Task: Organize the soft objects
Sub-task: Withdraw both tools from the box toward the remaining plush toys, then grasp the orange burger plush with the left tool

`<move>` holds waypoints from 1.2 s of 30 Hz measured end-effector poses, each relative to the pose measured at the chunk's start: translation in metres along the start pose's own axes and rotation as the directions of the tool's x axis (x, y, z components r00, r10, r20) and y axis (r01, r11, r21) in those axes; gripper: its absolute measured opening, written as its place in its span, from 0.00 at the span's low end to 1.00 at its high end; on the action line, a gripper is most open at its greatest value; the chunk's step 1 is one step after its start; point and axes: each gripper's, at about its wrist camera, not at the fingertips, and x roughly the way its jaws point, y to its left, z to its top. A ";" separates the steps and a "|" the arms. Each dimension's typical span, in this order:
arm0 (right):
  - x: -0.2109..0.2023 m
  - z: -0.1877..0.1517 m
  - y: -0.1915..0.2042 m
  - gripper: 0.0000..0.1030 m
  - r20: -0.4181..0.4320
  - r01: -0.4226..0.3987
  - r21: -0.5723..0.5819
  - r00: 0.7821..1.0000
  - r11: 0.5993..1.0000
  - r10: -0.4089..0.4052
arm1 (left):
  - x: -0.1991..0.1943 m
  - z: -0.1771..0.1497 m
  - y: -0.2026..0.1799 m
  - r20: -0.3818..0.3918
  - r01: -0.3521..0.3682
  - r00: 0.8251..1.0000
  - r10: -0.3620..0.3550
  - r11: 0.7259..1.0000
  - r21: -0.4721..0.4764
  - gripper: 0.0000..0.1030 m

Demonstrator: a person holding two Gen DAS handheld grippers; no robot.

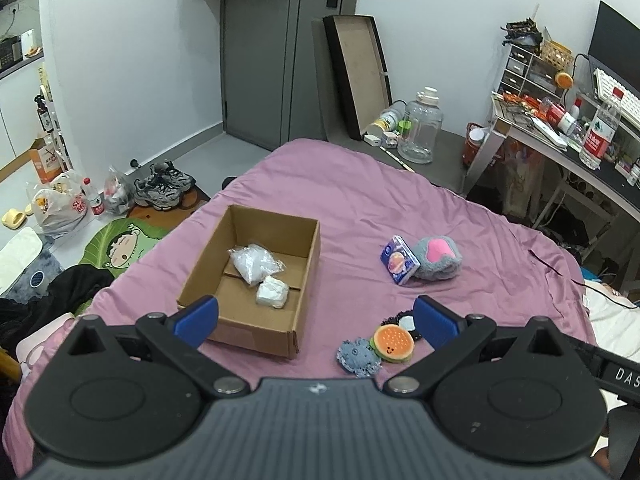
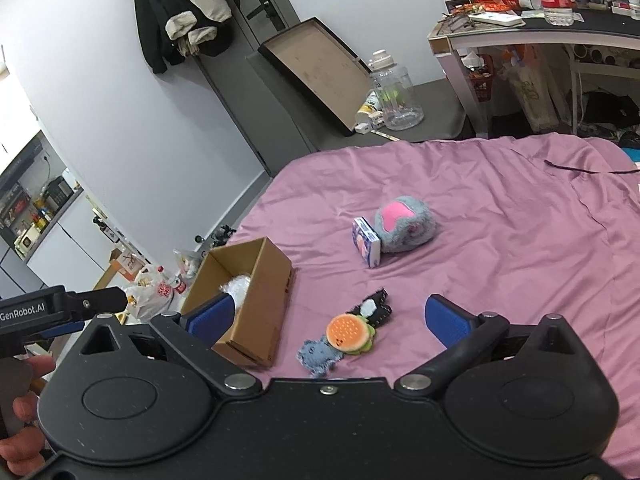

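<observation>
An open cardboard box (image 1: 224, 248) (image 2: 272, 292) sits on the purple bed and holds a clear plastic bag (image 1: 256, 264) and a white soft packet (image 1: 273, 293). To its right lie a grey-and-pink plush (image 1: 438, 258) (image 2: 404, 224) against a blue tissue pack (image 1: 398, 265) (image 2: 366, 246). Nearer me lie a burger plush (image 1: 393, 343) (image 2: 348, 332), a blue fuzzy toy (image 1: 358, 358) (image 2: 318, 356) and a black-and-white soft item (image 1: 406, 322) (image 2: 374, 308). My left gripper (image 1: 316, 322) hangs open above the box's near edge. My right gripper (image 2: 332, 318) is open over the small toys, holding nothing.
The purple sheet (image 1: 360, 192) covers the bed. Beyond it stand a grey bedside surface with a large clear jug (image 1: 420, 128), a leaning tray (image 1: 358, 72) and a cluttered desk (image 1: 580, 132). Shoes (image 1: 162, 186) and bags (image 1: 60, 202) lie on the floor at left. A hand (image 2: 20, 412) holds the left gripper.
</observation>
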 end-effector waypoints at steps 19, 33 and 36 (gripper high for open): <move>0.028 -0.005 -0.031 0.99 -0.064 0.099 0.080 0.993 0.992 -0.094 | 0.067 -0.029 -0.020 -0.103 0.072 0.992 -0.075 0.997 -0.028 0.97; 0.060 -0.004 -0.061 0.88 -0.112 0.149 0.200 0.985 0.968 -0.129 | 0.135 -0.047 -0.053 -0.195 0.129 0.972 -0.131 0.991 -0.022 0.82; 0.067 -0.004 -0.066 0.87 -0.126 0.148 0.226 0.984 0.963 -0.122 | 0.150 -0.050 -0.058 -0.219 0.133 0.966 -0.134 0.991 -0.019 0.82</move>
